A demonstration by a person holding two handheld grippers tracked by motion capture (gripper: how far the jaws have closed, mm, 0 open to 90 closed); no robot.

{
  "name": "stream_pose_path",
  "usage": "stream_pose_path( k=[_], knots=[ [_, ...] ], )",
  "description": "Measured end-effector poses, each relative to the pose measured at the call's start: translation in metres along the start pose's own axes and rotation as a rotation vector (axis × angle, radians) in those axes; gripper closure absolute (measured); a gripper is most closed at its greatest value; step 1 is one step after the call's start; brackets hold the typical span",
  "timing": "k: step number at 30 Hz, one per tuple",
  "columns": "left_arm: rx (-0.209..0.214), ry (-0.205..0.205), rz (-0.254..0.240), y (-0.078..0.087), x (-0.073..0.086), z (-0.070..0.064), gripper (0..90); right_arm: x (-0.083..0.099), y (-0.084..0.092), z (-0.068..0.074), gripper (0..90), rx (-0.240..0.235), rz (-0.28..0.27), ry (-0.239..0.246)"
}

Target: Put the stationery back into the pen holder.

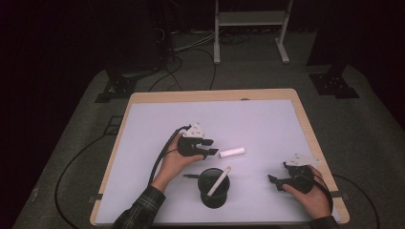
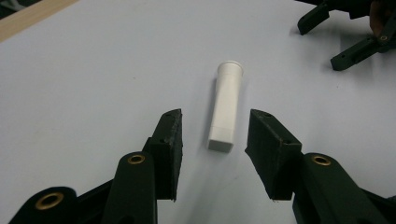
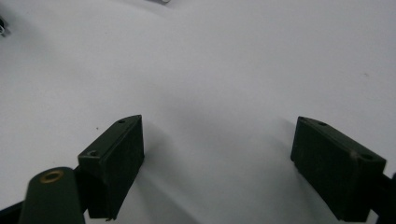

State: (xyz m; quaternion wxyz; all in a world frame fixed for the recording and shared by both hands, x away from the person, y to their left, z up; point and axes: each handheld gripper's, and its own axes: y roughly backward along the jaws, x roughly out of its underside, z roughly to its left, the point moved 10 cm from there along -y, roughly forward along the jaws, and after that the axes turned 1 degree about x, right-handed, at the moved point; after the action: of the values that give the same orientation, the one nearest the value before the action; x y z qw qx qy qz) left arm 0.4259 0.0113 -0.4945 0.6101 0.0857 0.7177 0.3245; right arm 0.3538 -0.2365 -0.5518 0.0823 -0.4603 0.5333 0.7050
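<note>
Fingers (image 2: 170, 140) of left gripper (image 2: 212, 149) spreading wide, flanking near end of white tube (image 2: 226, 107) lying flat on table (image 1: 267, 119), not touching. Right gripper (image 3: 217, 163) gaping wide too, resting near right.

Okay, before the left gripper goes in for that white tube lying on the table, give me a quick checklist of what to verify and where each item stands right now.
1. Left gripper open: ok, jaws spread apart.
2. White tube lined up: ok, its near end lies between the jaws.
3. Jaws not touching it yet: ok, gaps on both sides.
4. Tube lying flat on the table: ok.
5. Right gripper out of the way: ok, open and off to the side.
6. Black cup clear of the path: ok, it stands apart from the tube.
</note>
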Motion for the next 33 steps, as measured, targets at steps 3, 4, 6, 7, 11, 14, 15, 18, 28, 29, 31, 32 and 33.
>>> stream_pose_path(
  k=[3, 4, 6, 7, 11, 14, 15, 18, 28, 29, 31, 32, 33],
  knots=[
    [0.009, -0.004, 0.016, -0.008, 0.002, 0.0, 55.4, 0.0, 0.0, 0.0, 16.0, 0.0, 0.0, 0.0],
    [0.013, -0.002, 0.02, -0.011, 0.003, -0.001, 55.4, 0.0, 0.0, 0.0, 16.0, 0.0, 0.0, 0.0],
    [0.017, -0.003, 0.03, -0.017, 0.005, -0.001, 55.1, 0.0, 0.0, 0.0, 16.0, 0.0, 0.0, 0.0],
    [0.02, -0.003, 0.035, -0.019, 0.006, -0.001, 55.1, 0.0, 0.0, 0.0, 16.0, 0.0, 0.0, 0.0],
    [0.026, -0.004, 0.049, -0.027, 0.009, -0.001, 55.3, 0.0, 0.0, 0.0, 16.0, 0.0, 0.0, 0.0],
    [0.032, 0.004, 0.055, -0.032, 0.011, -0.001, 55.5, 0.0, 0.0, 0.0, 16.0, 0.0, 0.0, 0.0],
    [0.034, 0.005, 0.054, -0.034, 0.011, -0.002, 55.6, 0.0, 0.0, 0.0, 16.0, 0.0, 0.0, 0.0],
    [0.039, 0.002, 0.061, -0.039, 0.013, -0.002, 55.8, 0.0, 0.0, 0.0, 16.0, -0.001, 0.001, 0.0],
    [0.045, 0.002, 0.063, -0.051, 0.015, -0.002, 55.8, 0.0, 0.0, 0.0, 16.0, -0.001, 0.0, -0.001],
    [0.048, -0.001, 0.065, -0.052, 0.015, -0.003, 56.6, 0.0, 0.0, 0.0, 16.0, -0.001, 0.0, -0.001],
    [0.051, -0.006, 0.068, -0.053, 0.014, -0.003, 57.1, 0.0, 0.0, 0.0, 16.0, -0.001, 0.0, -0.001],
    [0.054, -0.007, 0.072, -0.053, 0.015, -0.003, 57.5, 0.0, 0.0, 0.0, 16.0, -0.001, 0.0, -0.001],
    [0.055, -0.007, 0.073, -0.054, 0.014, -0.003, 58.0, 0.0, 0.0, 0.0, 16.0, -0.001, 0.0, -0.001]
  ],
)
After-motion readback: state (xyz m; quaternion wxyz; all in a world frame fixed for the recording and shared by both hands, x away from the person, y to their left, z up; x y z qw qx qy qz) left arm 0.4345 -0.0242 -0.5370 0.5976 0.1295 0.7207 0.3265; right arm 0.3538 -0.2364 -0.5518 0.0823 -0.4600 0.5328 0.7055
